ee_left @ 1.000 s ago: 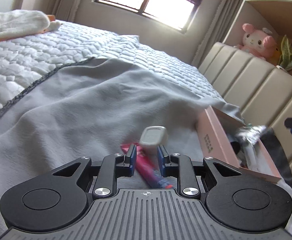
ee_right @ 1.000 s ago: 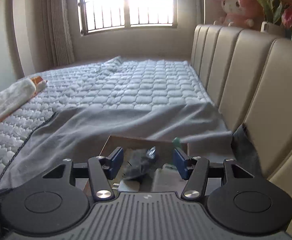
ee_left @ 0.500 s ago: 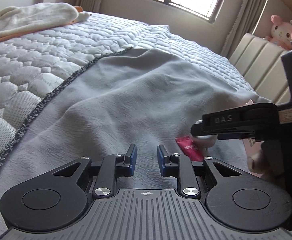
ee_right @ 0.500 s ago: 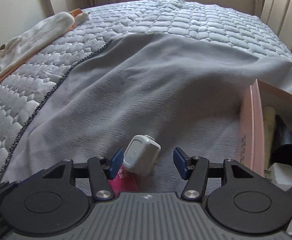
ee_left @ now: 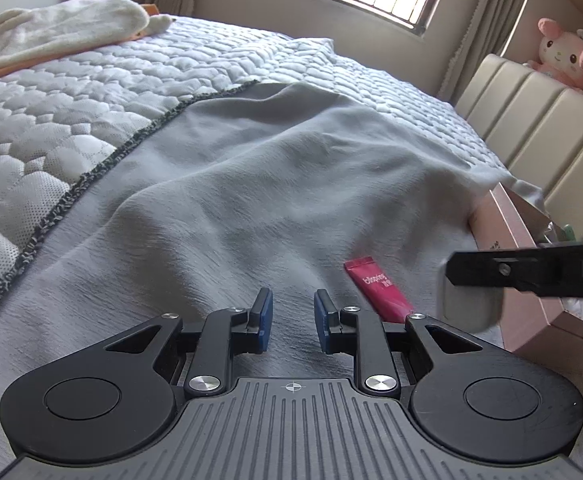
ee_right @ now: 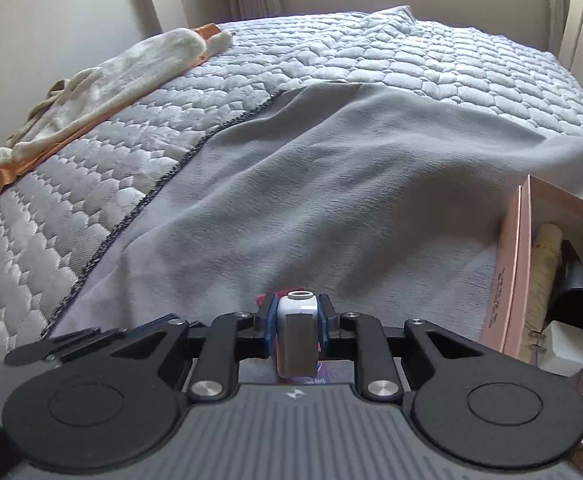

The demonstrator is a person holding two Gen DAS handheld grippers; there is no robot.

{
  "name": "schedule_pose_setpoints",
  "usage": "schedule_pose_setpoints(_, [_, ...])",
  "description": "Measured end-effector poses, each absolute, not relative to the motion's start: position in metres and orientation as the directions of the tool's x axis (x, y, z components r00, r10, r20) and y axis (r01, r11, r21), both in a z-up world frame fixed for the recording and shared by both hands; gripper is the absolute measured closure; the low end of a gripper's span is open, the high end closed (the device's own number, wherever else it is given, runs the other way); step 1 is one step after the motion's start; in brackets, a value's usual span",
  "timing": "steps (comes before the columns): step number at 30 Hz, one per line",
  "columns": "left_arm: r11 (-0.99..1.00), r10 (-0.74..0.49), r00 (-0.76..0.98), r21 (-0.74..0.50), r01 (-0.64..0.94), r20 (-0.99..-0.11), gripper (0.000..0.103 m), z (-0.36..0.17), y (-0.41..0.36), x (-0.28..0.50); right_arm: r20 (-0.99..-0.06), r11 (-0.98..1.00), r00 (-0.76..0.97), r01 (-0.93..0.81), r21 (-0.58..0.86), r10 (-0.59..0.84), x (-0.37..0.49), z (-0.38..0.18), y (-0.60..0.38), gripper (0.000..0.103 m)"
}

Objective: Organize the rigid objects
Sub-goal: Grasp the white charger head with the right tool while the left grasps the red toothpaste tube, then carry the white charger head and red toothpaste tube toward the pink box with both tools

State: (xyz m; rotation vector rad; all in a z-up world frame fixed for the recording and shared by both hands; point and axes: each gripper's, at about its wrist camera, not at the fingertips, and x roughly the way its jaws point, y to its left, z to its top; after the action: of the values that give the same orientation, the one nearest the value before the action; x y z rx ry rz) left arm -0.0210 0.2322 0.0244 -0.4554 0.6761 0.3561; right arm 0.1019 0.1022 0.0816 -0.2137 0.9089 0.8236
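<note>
The small white charger block (ee_right: 296,334) is clamped in the right hand-held gripper (ee_right: 296,322), blue pads pressed on both its sides, the jaws having just closed in on it. It sits upright between them, a round opening showing on its top end. From the left wrist view the same block (ee_left: 469,308) shows as a pale blur under the right hand-held gripper's black finger, just off the corner of the pink box (ee_left: 507,236). Beneath and beside it, the red sachet (ee_left: 377,286) lies flat on the grey blanket (ee_left: 251,184), near the box but apart from it. The left hand-held gripper (ee_left: 291,318) hovers low over the blanket, jaws narrowly parted with nothing between them. In the right wrist view the pink box (ee_right: 511,264) stands open, holding a cream tube (ee_right: 545,264), a dark cylinder (ee_right: 575,292) and a white item (ee_right: 563,346). Beyond, a quilted bed (ee_right: 411,52) carries a cream towel (ee_right: 131,68).
</note>
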Motion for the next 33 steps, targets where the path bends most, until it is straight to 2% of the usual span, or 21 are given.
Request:
schedule_pose_setpoints(5, [0.841,0.115,0.744,-0.334,-0.425,-0.658,0.078,0.022,0.229,-0.02,-0.754,0.676,0.352,-0.719,0.162,0.555,0.072,0.094,0.051,0.083])
schedule_pose_setpoints(9, [0.816,0.021,0.786,-0.444,-0.371,-0.618,0.078,0.021,0.228,-0.019,-0.74,0.73,0.463,-0.681,0.056,0.489,0.046,0.088,-0.006,0.083])
schedule_pose_setpoints(11, [0.815,0.026,0.794,-0.447,-0.368,-0.607,0.078,0.023,0.221,-0.014,-0.737,0.763,0.511,-0.646,0.011,0.443,0.035,0.081,-0.034,0.083])
schedule_pose_setpoints(15, [0.839,0.051,0.754,-0.381,-0.388,-0.655,0.078,0.023,0.194,0.012,-0.72,0.804,0.58,-0.593,-0.052,0.381,0.009,0.065,-0.087,0.083])
schedule_pose_setpoints(16, [0.846,0.082,0.725,-0.337,-0.414,-0.684,0.074,0.021,0.187,0.022,-0.714,0.81,0.584,-0.584,-0.041,0.385,0.004,0.063,-0.097,0.083])
schedule_pose_setpoints(17, [0.85,0.121,0.716,-0.3,-0.433,-0.688,0.065,0.019,0.181,0.029,-0.708,0.818,0.586,-0.575,-0.021,0.394,0.0,0.06,-0.109,0.083])
schedule_pose_setpoints(19, [0.856,0.173,0.692,-0.241,-0.458,-0.701,0.058,0.017,0.171,0.039,-0.698,0.833,0.596,-0.553,0.002,0.398,-0.007,0.055,-0.127,0.083])
schedule_pose_setpoints(22, [0.859,0.237,0.651,-0.157,-0.487,-0.721,0.058,0.02,0.156,0.047,-0.672,0.844,0.62,-0.536,0.016,0.406,-0.017,0.05,-0.146,0.083])
schedule_pose_setpoints(29, [0.869,0.301,0.613,-0.055,-0.492,-0.731,0.055,0.015,0.131,0.046,-0.614,0.842,0.661,-0.54,0.01,0.432,-0.028,0.04,-0.166,0.083])
schedule_pose_setpoints(33, [0.852,0.349,0.585,-0.012,-0.523,-0.732,0.054,0.012,0.127,0.06,-0.572,0.838,0.704,-0.544,-0.051,0.422,-0.028,0.033,-0.158,0.083])
